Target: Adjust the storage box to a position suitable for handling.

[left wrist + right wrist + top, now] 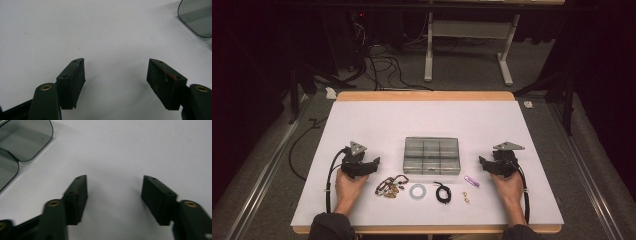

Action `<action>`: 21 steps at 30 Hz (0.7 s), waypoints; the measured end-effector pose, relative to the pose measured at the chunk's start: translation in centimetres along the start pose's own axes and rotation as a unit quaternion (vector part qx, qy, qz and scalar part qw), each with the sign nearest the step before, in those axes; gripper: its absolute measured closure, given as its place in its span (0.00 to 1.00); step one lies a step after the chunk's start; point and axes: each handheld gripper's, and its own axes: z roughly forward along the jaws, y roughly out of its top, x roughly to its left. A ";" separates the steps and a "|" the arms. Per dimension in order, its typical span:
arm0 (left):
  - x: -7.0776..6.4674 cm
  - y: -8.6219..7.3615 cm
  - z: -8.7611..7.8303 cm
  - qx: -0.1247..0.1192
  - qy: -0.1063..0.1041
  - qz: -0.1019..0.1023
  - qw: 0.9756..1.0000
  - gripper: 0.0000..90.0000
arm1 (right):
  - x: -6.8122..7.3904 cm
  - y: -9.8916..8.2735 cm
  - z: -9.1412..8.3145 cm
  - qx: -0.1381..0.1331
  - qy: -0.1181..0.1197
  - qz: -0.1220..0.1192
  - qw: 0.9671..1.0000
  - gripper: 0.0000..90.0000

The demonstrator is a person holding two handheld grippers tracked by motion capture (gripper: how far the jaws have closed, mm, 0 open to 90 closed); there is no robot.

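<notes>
A clear plastic compartment box (432,155) with its lid down lies in the middle of the white table. In front of it sit a beaded bracelet (390,185), a pale ring (417,190), a black cord loop (442,192), a small gold piece (466,198) and a purple clip (471,181). My left gripper (374,163) rests on the table left of the box, jaws wide apart over bare table (115,75). My right gripper (482,163) rests right of the box, open too, nothing between its pads (115,192). A corner of the box (197,17) (22,140) shows in each gripper view.
The white table top (427,120) has free room behind the box and at both sides. Beyond its far wooden edge the floor holds cables (382,65) and a white desk frame (467,50).
</notes>
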 end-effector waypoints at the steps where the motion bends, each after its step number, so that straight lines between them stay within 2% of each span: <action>1: 0.0 0.0 -0.2 -0.003 -0.003 -0.002 1.000 0.36 | 0.0 0.0 0.0 0.000 -0.001 0.002 1.000 0.50; 5: 0.1 0.0 -1.0 -0.022 -0.018 -0.012 1.000 0.42 | 0.1 -0.2 -0.5 -0.007 0.002 0.001 1.000 0.56; 8: 0.0 0.0 -1.2 -0.025 -0.027 -0.012 0.999 0.48 | 0.0 -0.3 -0.8 -0.018 0.013 0.006 1.000 0.57; 11: -0.3 0.1 -1.4 -0.027 -0.035 -0.006 0.999 0.52 | 0.0 -0.3 -1.2 -0.026 0.027 0.008 0.999 0.65; 14: -0.8 0.0 -1.7 -0.039 -0.055 -0.011 0.998 0.55 | 0.2 -0.3 -1.6 -0.033 0.039 0.010 0.999 0.72; 15: -0.8 0.0 -1.7 -0.039 -0.055 -0.011 0.998 0.56 | 0.2 -0.3 -1.6 -0.033 0.039 0.010 0.999 0.72; 16: -1.1 0.0 -1.9 -0.040 -0.067 -0.006 0.997 0.57 | 0.2 -0.2 -1.9 -0.042 0.049 0.018 0.998 0.75; 19: -1.4 0.0 -2.1 -0.041 -0.078 -0.001 0.996 0.59 | 0.2 -0.2 -2.1 -0.048 0.062 0.026 0.997 0.76; 21: -1.8 0.0 -2.3 -0.046 -0.086 0.004 0.995 0.61 | 0.4 -0.3 -2.3 -0.047 0.066 0.023 0.996 0.79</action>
